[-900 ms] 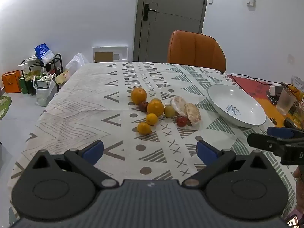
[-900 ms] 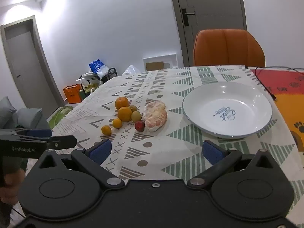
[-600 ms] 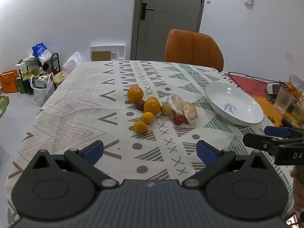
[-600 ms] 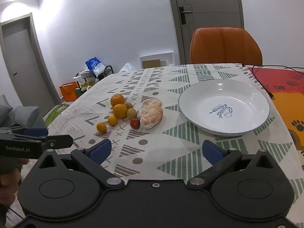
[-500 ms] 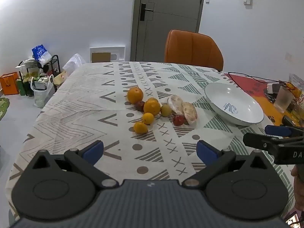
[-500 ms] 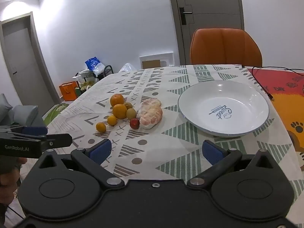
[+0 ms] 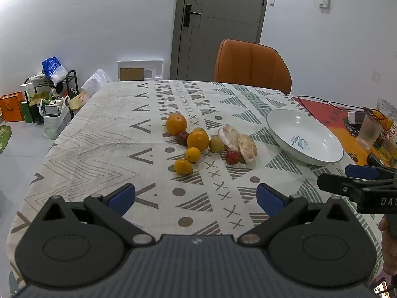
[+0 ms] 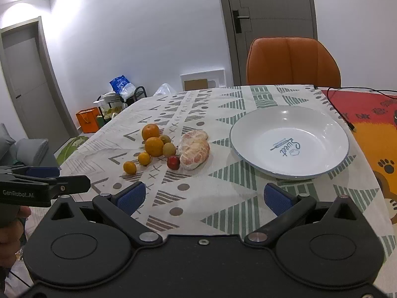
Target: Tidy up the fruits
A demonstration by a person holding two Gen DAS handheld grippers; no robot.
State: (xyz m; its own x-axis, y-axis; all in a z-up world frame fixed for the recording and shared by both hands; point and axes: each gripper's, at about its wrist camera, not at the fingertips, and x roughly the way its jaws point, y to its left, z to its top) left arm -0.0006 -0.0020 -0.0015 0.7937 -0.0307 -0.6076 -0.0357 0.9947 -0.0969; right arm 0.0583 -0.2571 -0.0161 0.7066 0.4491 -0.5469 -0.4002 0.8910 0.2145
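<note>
Both grippers, left gripper [image 7: 196,197] and right gripper [image 8: 204,196], hover with fingers spread apart over the near edge of the table [image 7: 104,134]; fruits [image 7: 198,139] cluster mid-table, beside the white bowl [image 8: 322,166].

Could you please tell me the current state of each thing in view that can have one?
Left gripper: open, holding nothing.
Right gripper: open, holding nothing.
White plate: upright on the tablecloth, nothing in it.
Fruit pile: loose on the tablecloth, beside the plate, not in it.
Peeled pomelo pieces: lying with the fruit.
Grey door: shut.
Orange chair: at the far side of the table, unoccupied.
</note>
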